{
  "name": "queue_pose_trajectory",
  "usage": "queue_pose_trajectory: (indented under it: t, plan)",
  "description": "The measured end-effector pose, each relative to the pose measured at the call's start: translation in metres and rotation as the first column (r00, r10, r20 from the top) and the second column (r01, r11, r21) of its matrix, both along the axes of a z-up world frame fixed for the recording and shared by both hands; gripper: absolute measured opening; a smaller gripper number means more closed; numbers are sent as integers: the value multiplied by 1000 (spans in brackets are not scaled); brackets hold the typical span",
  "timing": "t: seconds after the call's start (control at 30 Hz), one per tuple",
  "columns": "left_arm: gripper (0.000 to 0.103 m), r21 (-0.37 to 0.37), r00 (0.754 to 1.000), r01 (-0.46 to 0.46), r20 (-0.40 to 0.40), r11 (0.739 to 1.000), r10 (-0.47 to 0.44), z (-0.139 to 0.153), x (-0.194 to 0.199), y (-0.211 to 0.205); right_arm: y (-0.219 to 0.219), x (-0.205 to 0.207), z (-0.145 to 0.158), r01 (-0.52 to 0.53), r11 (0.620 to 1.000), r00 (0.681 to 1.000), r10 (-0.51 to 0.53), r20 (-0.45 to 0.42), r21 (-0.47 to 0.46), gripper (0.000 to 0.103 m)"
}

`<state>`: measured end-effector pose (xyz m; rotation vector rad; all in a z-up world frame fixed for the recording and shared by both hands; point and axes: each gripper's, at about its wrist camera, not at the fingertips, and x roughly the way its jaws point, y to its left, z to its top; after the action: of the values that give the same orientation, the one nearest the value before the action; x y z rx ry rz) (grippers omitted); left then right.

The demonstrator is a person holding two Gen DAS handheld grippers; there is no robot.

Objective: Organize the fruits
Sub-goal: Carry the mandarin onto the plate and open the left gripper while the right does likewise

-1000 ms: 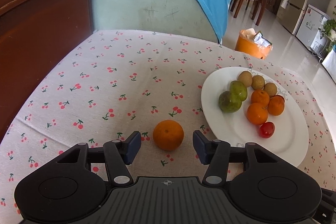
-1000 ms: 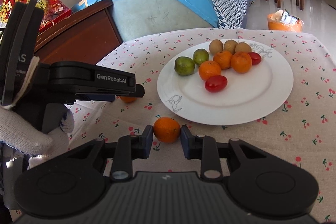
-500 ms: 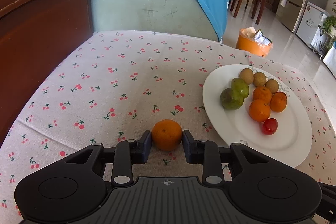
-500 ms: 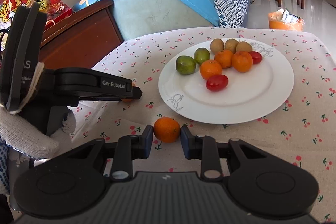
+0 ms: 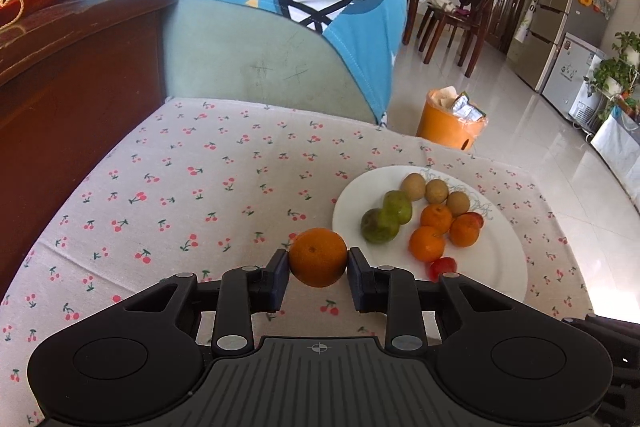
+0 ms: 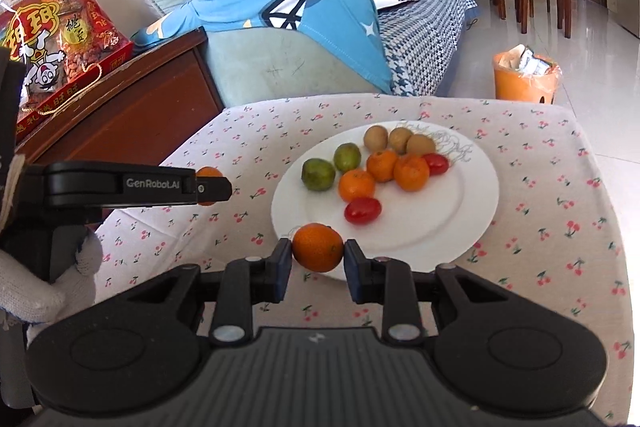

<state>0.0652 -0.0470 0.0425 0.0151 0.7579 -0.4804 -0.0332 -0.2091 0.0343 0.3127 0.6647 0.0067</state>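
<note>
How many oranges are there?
5: three on the white plate, at and; one in the left tool; one in the right tool.

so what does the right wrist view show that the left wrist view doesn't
Only the right wrist view shows the other handheld black gripper from the side, the white-gloved hand holding it, the red snack bag on the dark wooden cabinet, and a second small round orange clamped between its own fingers.

Only the left wrist view shows the silver refrigerator and the potted green plants on the far side of the room.

Both share the round white plate of mixed fruit, the cherry-print tablecloth, the orange waste bin and the orange the left gripper holds.
</note>
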Motion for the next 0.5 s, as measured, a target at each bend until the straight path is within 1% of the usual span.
queue_pose_trajectory:
  t: [0.07, 0.2, 0.3, 0.4, 0.5]
  plan:
    - [29, -12, 1000, 25, -2, 1000, -25, 2, -2, -9, -16, 4, 6, 9, 1000, 1000, -9, -14, 4, 28]
    - [29, 1, 997, 72, 3, 997, -72, -2, -6, -30, -41, 16, 8, 32, 999, 998, -32, -48, -9, 28]
    - [29, 10, 997, 83, -6, 997, -83, -7, -5, -40, -49, 22, -1, 44, 999, 997, -45, -60, -10, 28]
    - [29, 19, 996, 87, -18, 996, -87, -12, -3, -47, -51, 26, -12, 52, 999, 995, -50, -87, 13, 28]
    - [29, 37, 995, 95, -30, 995, -94, -17, -2, -51, -52, 31, -17, 51, 999, 994, -51, -99, 4, 28]
